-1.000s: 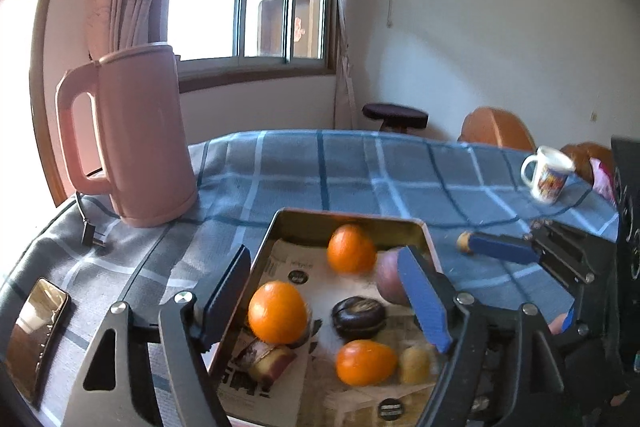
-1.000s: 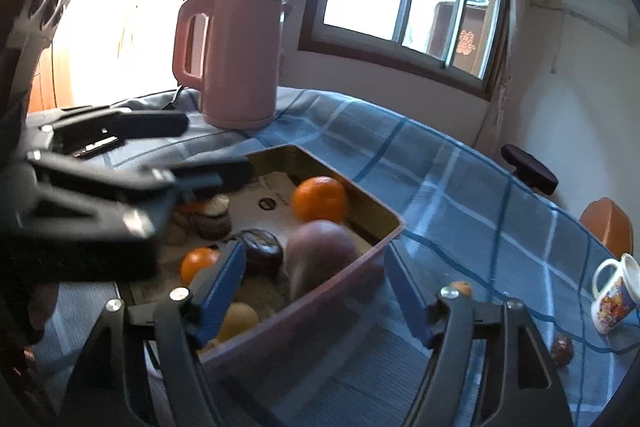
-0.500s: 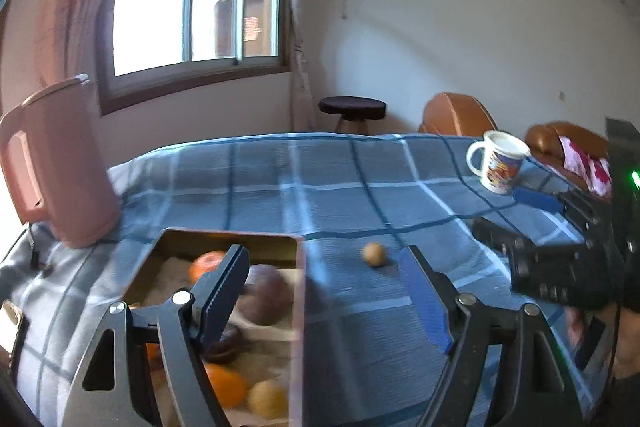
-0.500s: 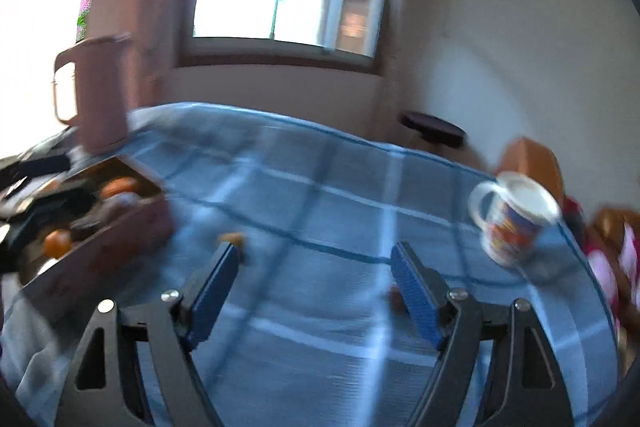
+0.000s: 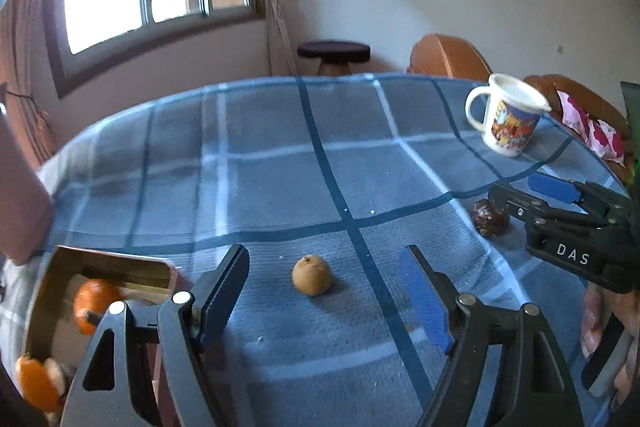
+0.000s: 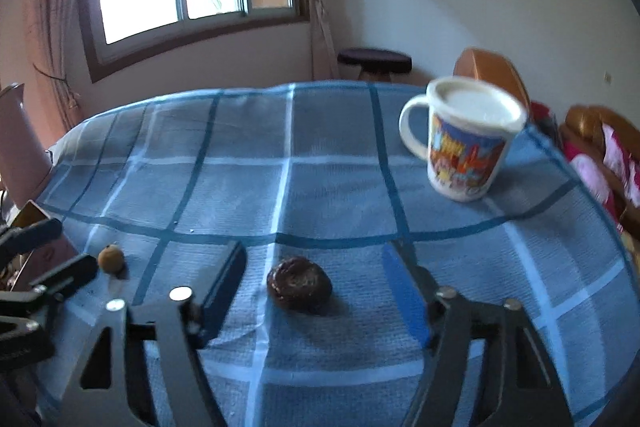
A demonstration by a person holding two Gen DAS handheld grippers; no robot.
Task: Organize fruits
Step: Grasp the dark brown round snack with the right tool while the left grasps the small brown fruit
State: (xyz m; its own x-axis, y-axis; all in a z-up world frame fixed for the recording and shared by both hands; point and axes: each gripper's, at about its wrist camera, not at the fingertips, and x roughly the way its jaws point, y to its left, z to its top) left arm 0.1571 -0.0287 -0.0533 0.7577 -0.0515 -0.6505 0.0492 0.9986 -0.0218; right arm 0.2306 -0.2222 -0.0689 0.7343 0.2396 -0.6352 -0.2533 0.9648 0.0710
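Note:
A small tan round fruit (image 5: 311, 275) lies on the blue checked tablecloth between the open fingers of my left gripper (image 5: 326, 293); it also shows in the right wrist view (image 6: 111, 258). A dark brown wrinkled fruit (image 6: 299, 283) lies between the open fingers of my right gripper (image 6: 316, 287); it also shows in the left wrist view (image 5: 489, 222), just beside the right gripper (image 5: 532, 195). A metal tray (image 5: 108, 263) at lower left holds oranges (image 5: 94, 304). Both grippers are empty.
A white printed mug (image 6: 464, 143) stands on the cloth at the right, also in the left wrist view (image 5: 509, 118). A pink kettle (image 6: 18, 147) stands at the far left. Brown chairs (image 5: 448, 57) and a stool (image 5: 334, 55) are beyond the table.
Both grippers swung right, away from the tray. The left now frames the tan fruit and the right frames the dark fruit. Both stayed open.

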